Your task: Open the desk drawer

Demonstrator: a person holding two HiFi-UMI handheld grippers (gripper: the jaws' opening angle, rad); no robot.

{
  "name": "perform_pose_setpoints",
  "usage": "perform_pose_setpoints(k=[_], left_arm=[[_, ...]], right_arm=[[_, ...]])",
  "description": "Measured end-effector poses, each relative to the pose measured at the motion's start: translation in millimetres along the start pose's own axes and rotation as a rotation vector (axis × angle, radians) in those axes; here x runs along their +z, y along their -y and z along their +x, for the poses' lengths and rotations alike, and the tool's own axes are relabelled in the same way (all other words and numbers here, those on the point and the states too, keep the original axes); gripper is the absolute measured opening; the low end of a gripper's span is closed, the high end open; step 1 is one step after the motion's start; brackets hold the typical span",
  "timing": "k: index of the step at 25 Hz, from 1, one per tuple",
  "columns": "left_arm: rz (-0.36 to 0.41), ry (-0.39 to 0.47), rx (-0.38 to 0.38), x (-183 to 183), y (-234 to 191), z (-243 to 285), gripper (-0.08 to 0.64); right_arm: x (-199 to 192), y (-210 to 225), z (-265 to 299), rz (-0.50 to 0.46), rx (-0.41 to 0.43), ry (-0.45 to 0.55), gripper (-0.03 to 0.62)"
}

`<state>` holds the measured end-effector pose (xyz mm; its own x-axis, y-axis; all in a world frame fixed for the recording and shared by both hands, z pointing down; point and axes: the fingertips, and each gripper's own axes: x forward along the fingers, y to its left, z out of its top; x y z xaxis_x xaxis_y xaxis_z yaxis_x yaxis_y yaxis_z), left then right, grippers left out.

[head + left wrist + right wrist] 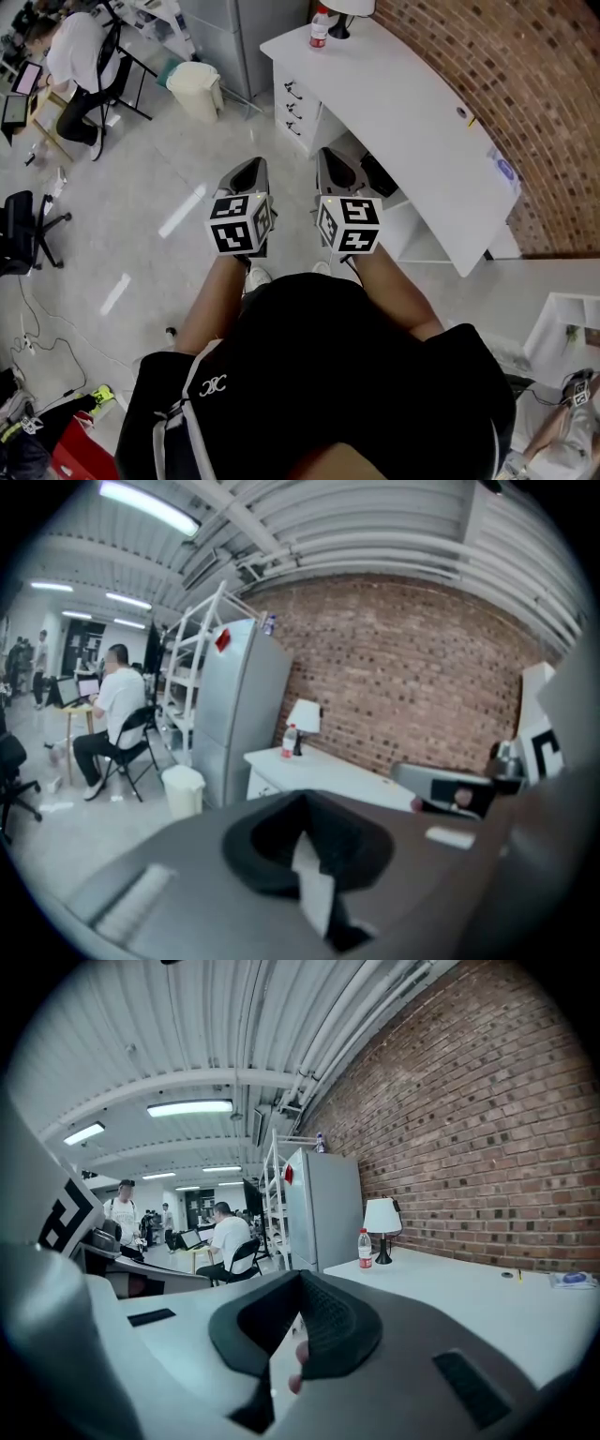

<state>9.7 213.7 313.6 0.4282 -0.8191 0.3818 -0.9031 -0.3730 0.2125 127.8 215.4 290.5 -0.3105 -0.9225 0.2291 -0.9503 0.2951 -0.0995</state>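
Out in front of the person (319, 375), left gripper (251, 169) and right gripper (328, 157) are both held with jaws pressed together on nothing. White three-drawer stack (305, 105) with dark bar handles (293, 92) lies at 12 o'clock, well apart, all fronts flush; judged best practice is to part one gripper's jaws early and meet a handle squarely. White curved-top desk (403, 103) stands on pale glossy floor (159, 206), red brick wall (525, 94) at 2 o'clock.

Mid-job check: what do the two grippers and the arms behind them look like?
Both match: the left gripper and right gripper have grey jaws that taper forward, with black ribbed pads inside. Each carries a white cube printed with black square markers. No cables show. The forearms are bare; the person wears a black top with a small white logo.
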Motion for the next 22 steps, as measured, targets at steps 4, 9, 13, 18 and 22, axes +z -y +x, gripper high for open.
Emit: perform_pose_setpoints(k=[4,9,13,18,22], left_arm=[[-0.003,0.008,-0.016,4.8,-12.4,-0.4,-0.002],[-0.008,0.012,-0.037,7.9,-38.3,-2.3,-0.002],[-0.014,0.012,-0.067,9.3,-61.4,-5.6,-0.002],[-0.026,-0.017,-0.107,-3.8,-82.6,-2.6,-0.002],[-0.046,-0.035,-0.126,-8.7,-90.4,6.4,-0.002]], right_arm=[[2.3,-11.5,9.2,-0.006,-0.007,-0.001,-0.002],[1.8,-35.0,24.4,-0.012,-0.019,-0.007,-0.002],[-0.4,-52.0,36.2,0.023,-0.04,-0.019,-0.002],[-12.8,-69.8,45.3,0.029,-0.074,-0.036,-0.002],[-21.0,-69.6,54.0,0.013,-0.091,-0.061,-0.002]])
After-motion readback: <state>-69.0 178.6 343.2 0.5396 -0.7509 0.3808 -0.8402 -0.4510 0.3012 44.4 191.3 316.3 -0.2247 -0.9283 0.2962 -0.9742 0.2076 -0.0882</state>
